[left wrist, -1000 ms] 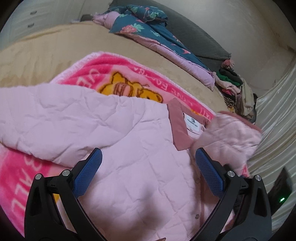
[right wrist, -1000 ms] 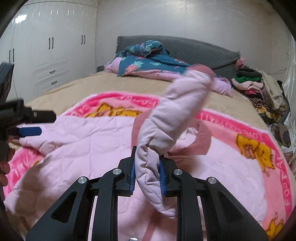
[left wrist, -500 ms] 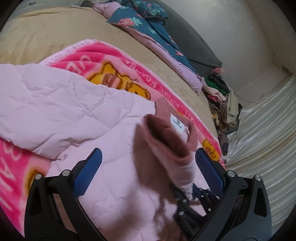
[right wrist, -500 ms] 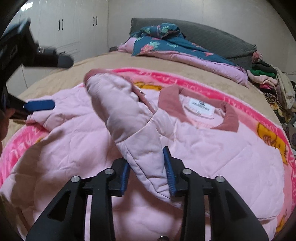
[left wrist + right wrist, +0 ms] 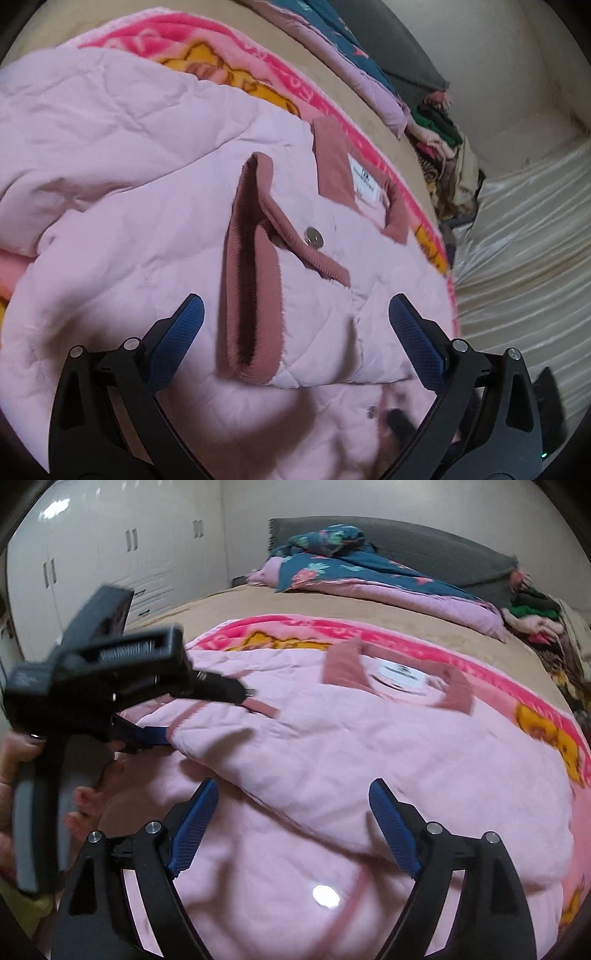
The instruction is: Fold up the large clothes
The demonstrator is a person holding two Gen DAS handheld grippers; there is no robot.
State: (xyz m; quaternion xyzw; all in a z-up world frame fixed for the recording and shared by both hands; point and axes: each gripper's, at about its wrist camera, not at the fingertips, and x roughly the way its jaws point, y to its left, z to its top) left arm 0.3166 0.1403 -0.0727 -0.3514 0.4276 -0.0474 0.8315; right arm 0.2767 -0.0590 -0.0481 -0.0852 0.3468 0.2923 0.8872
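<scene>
A: Where is the pink jacket lying?
B: On the pink blanket, sleeve folded across. The right tool is opening, nothing gripped; the left tool is gaping, released.

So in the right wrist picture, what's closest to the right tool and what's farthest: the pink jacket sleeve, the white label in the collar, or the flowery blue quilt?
From the right tool, whose jaws are opening:
1. Pink jacket sleeve, lying across, just ahead of the tips.
2. White label, in the collar, farther up the bed.
3. Flowery blue quilt, at the headboard end.
</scene>
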